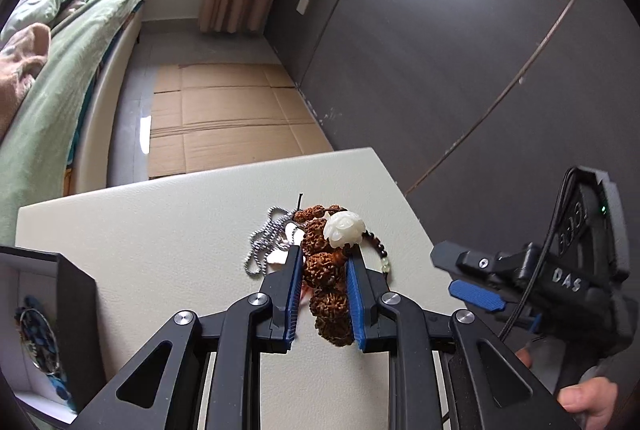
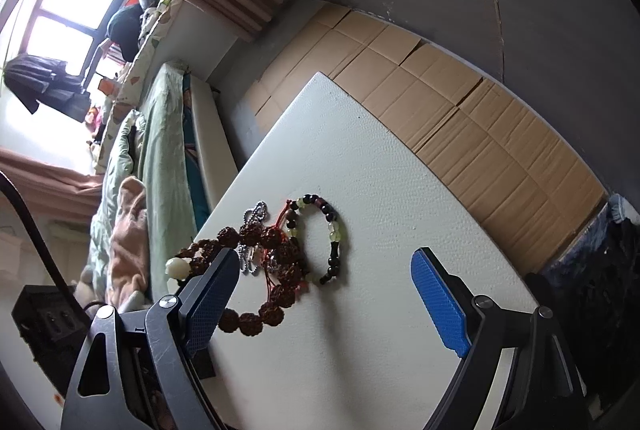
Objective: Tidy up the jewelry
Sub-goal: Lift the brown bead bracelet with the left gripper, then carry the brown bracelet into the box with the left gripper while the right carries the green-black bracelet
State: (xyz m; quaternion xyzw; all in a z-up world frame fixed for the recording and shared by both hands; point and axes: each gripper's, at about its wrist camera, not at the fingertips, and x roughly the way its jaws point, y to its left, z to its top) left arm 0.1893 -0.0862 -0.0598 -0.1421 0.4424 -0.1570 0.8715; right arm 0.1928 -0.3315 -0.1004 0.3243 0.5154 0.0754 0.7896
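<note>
Brown knobbly seed-bead bracelet (image 1: pixel 326 284) w/ white carved flower bead (image 1: pixel 345 228), on white desk (image 1: pixel 160 230): light, limp, rough; take by a bead. Left hand-held gripper (image 1: pixel 323 264) clamped on it. Right hand-held gripper (image 2: pixel 324 270) wide open, empty.

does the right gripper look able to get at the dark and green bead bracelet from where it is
Probably yes: the right gripper is open, and the dark and green bead bracelet lies uncovered just ahead on the white table, beside the tangled pile.

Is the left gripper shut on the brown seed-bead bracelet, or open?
Shut on it: the left gripper has its blue pads against the brown seed-bead bracelet.
</note>
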